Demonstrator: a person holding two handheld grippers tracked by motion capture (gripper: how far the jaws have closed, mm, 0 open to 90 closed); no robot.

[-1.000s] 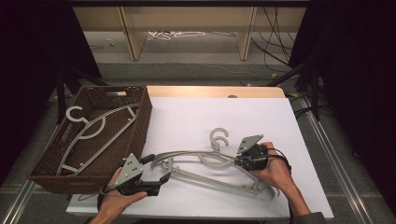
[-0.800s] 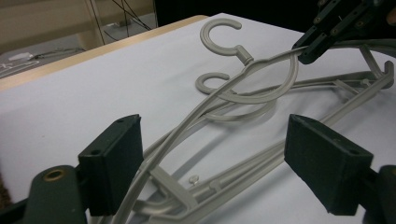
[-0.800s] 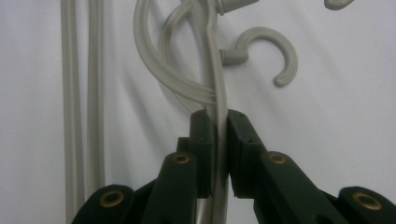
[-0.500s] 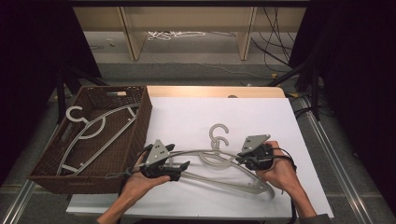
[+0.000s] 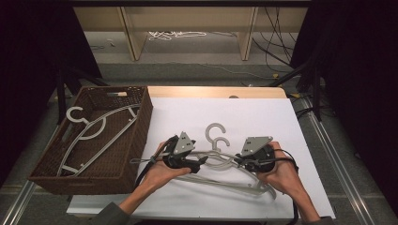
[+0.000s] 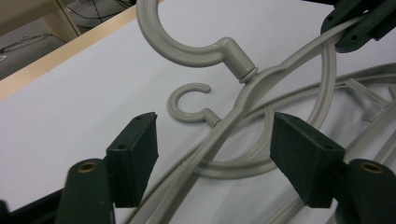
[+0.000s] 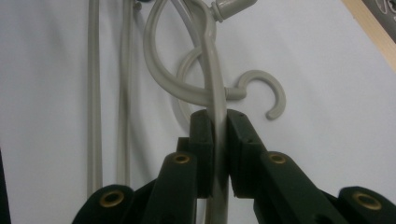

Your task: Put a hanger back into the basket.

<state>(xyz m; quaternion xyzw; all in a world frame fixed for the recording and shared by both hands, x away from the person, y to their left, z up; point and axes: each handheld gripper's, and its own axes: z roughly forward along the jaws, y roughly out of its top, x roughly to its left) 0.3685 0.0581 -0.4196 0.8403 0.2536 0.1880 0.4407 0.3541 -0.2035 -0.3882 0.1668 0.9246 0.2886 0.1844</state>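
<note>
We see a grey plastic hanger (image 5: 220,157) lifted slightly off the white counter (image 5: 263,117), lying across a second hanger (image 5: 234,185) that rests flat beneath it. The two are crossed near the middle of the counter, their hooks pointing toward the far edge, the upper hook (image 6: 187,44) larger in the left gripper view and the lower hook (image 6: 189,105) small behind it.

Our right tongs (image 7: 217,126) are clamped on one arm of the upper hanger; in the right gripper view the thin grey bar runs straight up between the two black jaws, which press against it from both sides. In the high view our right hand (image 5: 277,171) sits near the counter's right front part with these tongs pointing left.

Our left tongs (image 6: 215,158) stand wide apart, gripping nothing. The other arm of the upper hanger passes through the gap between the jaws without touching either, as far as we can tell. In the high view our left hand (image 5: 162,171) is just left of the crossed hangers.

Further left, a brown wicker basket (image 5: 136,140) stands at the counter's left edge, and a third hanger (image 5: 94,133) lies inside it, its hook toward the far left corner. Beyond the counter we see a floor with loose cables (image 5: 176,35).
</note>
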